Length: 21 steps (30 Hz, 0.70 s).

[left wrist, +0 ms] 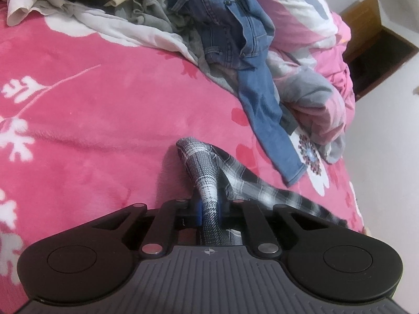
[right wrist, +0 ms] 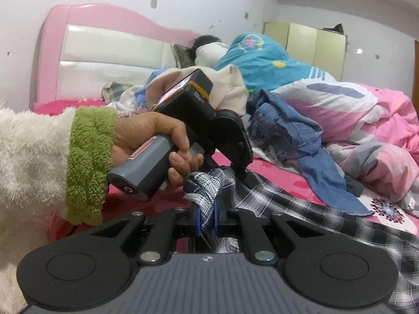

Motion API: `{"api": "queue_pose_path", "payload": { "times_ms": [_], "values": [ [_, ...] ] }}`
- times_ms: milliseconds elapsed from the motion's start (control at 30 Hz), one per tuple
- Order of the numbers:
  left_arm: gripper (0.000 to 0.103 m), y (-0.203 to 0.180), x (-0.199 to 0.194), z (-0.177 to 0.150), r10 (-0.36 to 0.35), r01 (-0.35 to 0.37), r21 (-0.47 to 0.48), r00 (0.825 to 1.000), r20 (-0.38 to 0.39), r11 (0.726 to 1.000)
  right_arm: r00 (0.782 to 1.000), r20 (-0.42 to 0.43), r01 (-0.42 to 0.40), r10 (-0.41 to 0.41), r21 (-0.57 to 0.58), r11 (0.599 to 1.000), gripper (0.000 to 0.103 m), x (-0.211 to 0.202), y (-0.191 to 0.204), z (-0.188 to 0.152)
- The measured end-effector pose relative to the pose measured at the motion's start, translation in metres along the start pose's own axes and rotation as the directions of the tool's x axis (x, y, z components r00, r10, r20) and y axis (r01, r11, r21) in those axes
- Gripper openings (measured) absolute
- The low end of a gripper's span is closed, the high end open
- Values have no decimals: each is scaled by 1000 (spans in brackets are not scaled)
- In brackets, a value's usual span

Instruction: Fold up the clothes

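Bedroom with white walls and a pink padded headboard (right wrist: pixel 110 18); the work surface is a bed covered by a fluffy pink blanket with white flower print (left wrist: pixel 91 110). On it, close to the camera, lies the black-and-white checked cotton shirt (left wrist: pixel 209 180), stretched out and twisted like a rope, not flat; its cloth runs away toward the right edge of the bed. The left tool (left wrist: pixel 208 209) is clenched on one bunched end of this shirt; the right tool (right wrist: pixel 207 217) is clenched on another bunched part of the same shirt; the left hand (right wrist: pixel 154 136), coming out of a white fleece sleeve with green cuff (right wrist: pixel 89 162), is seen holding its grey handle just beside.

I judge the task is at the very beginning; the shirt is only gripped at two points, no fold is made, no folded stack is visible. Behind waits a loose pile: one pair of blue denim jeans (left wrist: pixel 235 36), one grey knitted garment (left wrist: pixel 152 10), one cream piece (right wrist: pixel 225 89), and more that I cannot count. A person lies under a turquoise quilt (right wrist: pixel 262 57) at the headboard.
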<state>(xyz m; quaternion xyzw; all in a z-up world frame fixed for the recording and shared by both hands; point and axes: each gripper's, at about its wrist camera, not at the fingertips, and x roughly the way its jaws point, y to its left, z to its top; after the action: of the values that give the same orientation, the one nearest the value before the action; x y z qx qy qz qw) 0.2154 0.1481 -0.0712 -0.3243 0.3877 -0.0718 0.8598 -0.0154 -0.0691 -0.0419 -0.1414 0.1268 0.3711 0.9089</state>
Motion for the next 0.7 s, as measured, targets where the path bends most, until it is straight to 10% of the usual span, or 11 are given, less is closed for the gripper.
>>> {"api": "queue_pose_path", "payload": {
  "times_ms": [700],
  "values": [
    [6,-111,-2,-14,61,-77,135,991,120,988,977,121,139,-173,246,959,9,-56,-82,-10]
  ]
}}
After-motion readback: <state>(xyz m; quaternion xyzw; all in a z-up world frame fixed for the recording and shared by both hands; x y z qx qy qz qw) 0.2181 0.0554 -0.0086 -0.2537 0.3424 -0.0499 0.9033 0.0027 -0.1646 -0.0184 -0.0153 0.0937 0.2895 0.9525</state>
